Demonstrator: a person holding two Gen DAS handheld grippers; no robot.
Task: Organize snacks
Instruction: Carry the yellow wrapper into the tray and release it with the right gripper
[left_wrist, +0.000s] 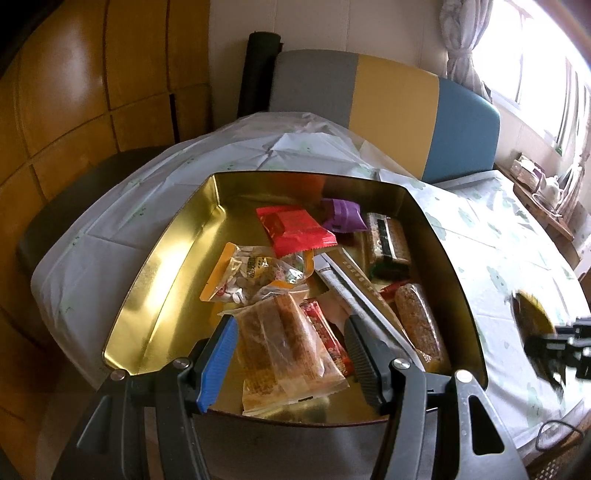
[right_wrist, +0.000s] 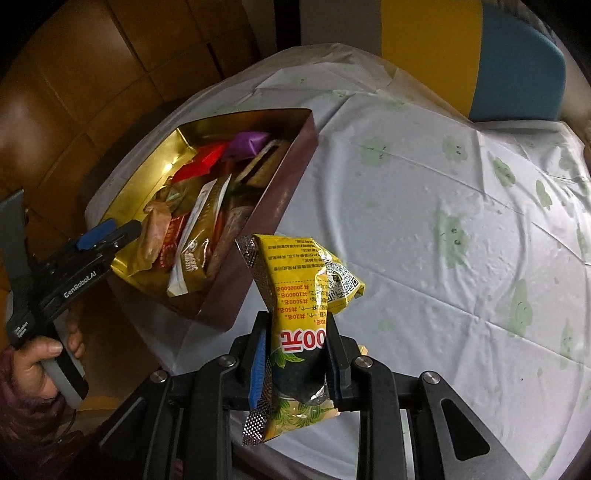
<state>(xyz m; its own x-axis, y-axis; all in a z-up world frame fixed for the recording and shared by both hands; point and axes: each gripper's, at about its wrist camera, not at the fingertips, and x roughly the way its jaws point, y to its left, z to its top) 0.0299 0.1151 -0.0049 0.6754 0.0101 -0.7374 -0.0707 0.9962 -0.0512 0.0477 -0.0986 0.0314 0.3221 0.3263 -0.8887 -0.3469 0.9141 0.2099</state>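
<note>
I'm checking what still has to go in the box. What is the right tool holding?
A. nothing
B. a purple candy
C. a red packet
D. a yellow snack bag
D: the right tool is shut on a yellow snack bag, held above the tablecloth beside the box; the purple candy and red packet already lie in the box.

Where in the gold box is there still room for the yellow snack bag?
The bare gold floor along the box's left wall, beside the orange-edged packet, is free. The middle and right side are piled with packets. The tablecloth right of the box is also bare.
</note>
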